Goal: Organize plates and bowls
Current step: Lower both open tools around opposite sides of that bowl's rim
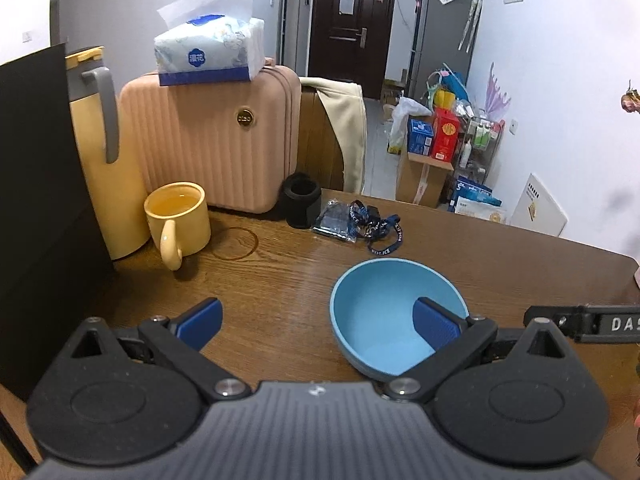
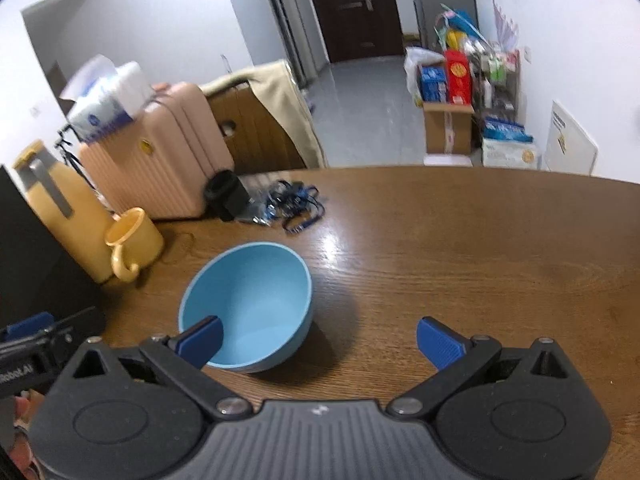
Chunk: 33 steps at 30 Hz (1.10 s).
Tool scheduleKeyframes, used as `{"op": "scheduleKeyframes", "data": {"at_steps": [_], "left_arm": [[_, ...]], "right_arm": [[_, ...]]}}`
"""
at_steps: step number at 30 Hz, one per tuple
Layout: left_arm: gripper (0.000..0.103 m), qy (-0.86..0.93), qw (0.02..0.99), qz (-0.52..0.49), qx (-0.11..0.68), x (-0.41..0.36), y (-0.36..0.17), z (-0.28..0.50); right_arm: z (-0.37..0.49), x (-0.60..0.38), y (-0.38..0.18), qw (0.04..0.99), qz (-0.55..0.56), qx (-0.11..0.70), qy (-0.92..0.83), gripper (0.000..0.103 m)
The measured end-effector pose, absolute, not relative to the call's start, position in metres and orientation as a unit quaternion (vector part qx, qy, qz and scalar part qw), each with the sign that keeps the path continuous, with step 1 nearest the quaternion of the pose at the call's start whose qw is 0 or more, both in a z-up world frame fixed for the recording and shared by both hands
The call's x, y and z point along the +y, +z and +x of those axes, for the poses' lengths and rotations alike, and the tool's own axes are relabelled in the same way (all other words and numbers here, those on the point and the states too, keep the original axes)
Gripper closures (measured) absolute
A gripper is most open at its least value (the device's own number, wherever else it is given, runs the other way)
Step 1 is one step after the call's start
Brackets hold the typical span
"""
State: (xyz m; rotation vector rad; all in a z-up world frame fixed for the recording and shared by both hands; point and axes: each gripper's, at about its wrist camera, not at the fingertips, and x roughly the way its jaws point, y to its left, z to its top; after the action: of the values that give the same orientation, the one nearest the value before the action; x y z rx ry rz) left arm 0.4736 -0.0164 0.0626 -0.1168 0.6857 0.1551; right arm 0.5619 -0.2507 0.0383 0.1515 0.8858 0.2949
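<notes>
Blue bowl [image 1: 384,316] empty, lower center on counter [image 1: 500,256]. Yellow mug [image 1: 178,220] left, holding amber liquid. Left hand-held gripper [image 1: 320,322] spread; right hand-held gripper [image 2: 320,340] spread.

Wooden table [image 1: 280,280] bears blue bowl [image 1: 384,312], yellow mug [image 1: 178,216], lanyard [image 1: 372,224].

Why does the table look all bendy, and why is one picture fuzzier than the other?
Left wrist view: sharp, but the fisheye lens bows the brown wooden table edge. Right wrist view: softer, the white tissue pack and blue lanyard smeared, likely motion blur; a bright glare patch sits on the wood beyond the round light-blue bowl, which casts a dark shadow to its right.
</notes>
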Motion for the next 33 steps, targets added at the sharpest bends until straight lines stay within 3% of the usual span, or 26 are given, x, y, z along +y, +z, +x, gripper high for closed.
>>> {"op": "scheduleKeyframes", "data": {"at_steps": [10, 16, 23, 28, 33], "left_arm": [[0.000, 0.079, 0.911, -0.052, 0.402, -0.007, 0.047, 0.535], [0.001, 0.095, 0.895, -0.048, 0.434, -0.006, 0.027, 0.565], [0.024, 0.086, 0.876, -0.065, 0.470, -0.007, 0.003, 0.590], [0.036, 0.081, 0.867, -0.066, 0.487, -0.012, -0.008, 0.603], [0.059, 0.075, 0.857, -0.075, 0.503, -0.013, -0.022, 0.614]], "right_arm": [[0.595, -0.220, 0.027, 0.873, 0.075, 0.470, 0.106, 0.001], [0.612, -0.208, 0.011, 0.858, 0.091, 0.501, 0.073, 0.008], [0.627, -0.196, -0.007, 0.848, 0.092, 0.521, 0.043, 0.019], [0.634, -0.190, -0.015, 0.842, 0.096, 0.530, 0.030, 0.037], [0.637, -0.185, -0.025, 0.834, 0.098, 0.542, 0.025, 0.054]]}}
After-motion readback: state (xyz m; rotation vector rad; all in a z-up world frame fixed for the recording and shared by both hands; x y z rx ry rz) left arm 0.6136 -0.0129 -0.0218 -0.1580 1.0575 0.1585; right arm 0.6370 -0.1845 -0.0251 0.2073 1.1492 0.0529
